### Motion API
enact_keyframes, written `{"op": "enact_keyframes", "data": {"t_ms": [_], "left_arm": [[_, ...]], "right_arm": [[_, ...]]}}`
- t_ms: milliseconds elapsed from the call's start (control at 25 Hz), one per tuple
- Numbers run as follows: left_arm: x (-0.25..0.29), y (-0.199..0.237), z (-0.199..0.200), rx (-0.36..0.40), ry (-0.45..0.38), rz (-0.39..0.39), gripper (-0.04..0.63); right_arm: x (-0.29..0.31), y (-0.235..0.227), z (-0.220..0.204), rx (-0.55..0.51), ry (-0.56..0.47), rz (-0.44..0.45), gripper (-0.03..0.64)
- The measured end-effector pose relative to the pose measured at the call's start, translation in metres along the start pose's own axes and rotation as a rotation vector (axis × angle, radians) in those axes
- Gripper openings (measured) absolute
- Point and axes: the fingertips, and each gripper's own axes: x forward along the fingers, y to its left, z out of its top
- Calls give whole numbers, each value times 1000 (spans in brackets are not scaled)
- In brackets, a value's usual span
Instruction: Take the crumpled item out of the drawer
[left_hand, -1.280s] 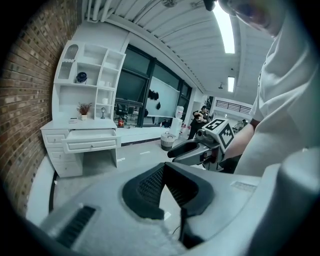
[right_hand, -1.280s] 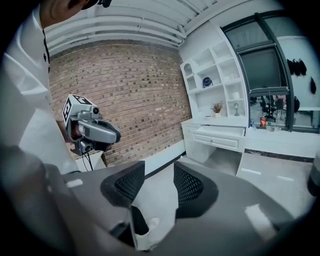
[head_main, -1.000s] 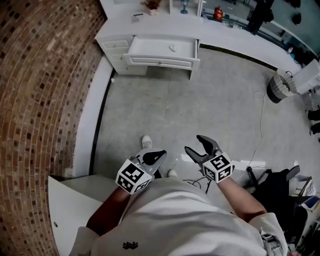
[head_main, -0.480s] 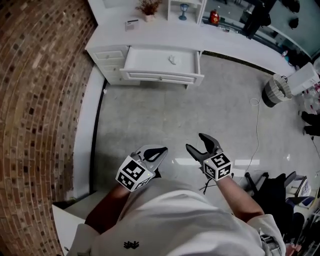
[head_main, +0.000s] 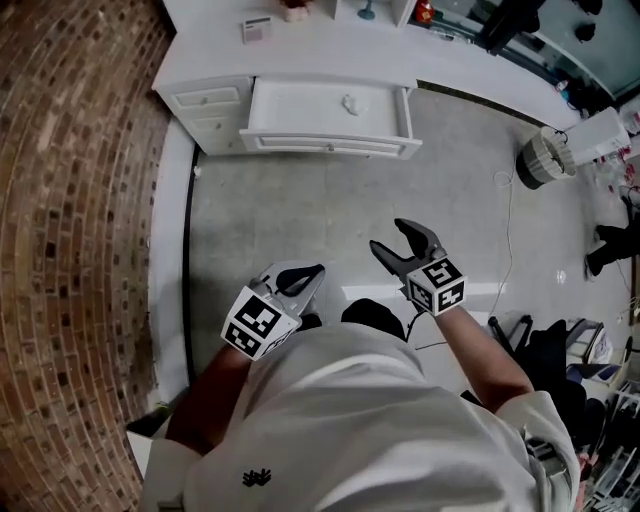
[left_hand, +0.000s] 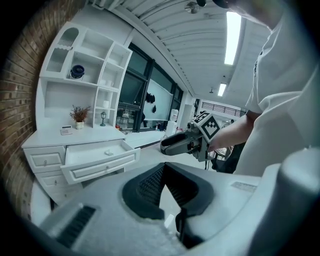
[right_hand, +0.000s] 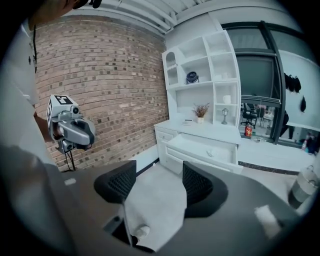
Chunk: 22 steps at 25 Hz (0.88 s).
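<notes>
The white drawer (head_main: 330, 143) stands pulled out of the dresser at the top of the head view. In it lies a small white crumpled item (head_main: 349, 103), which also shows in the drawer in the left gripper view (left_hand: 108, 152) and in the right gripper view (right_hand: 210, 153). Both grippers are held in front of my body over the grey floor, well short of the drawer. My left gripper (head_main: 300, 276) is shut and holds nothing, its jaw tips meeting (left_hand: 163, 170). My right gripper (head_main: 395, 240) stands wide open with only floor between its fingers (right_hand: 159, 182).
A brick wall (head_main: 70, 200) curves along the left. The white dresser top (head_main: 300, 50) carries a small device and ornaments, with shelves above. A round bin (head_main: 545, 160) and a cable (head_main: 505, 250) are on the floor at the right. Dark bags (head_main: 550, 350) lie at the lower right.
The dresser and drawer have slid to the upper left as I step forward and turn. Both grippers have kept their places before my body; the right stays open.
</notes>
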Motion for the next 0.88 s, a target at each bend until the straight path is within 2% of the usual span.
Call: {"op": "enact_keyframes", "data": {"t_ms": [240,480,680,880], "left_arm": [[-9,21,3,-39,-33,12,6],[-5,48,9,-55,-29,41,6],[3,96,32,-91,-49,116,6],[34,151,52,-111,-11,163,6]], "right_arm": [[33,-19,20,-22,23,-9,304],[66,-58,37,-28,13,-21,298],[112,-107,53,-40,25,-3,298],[168,-174,67,-56,51,9,298]]}}
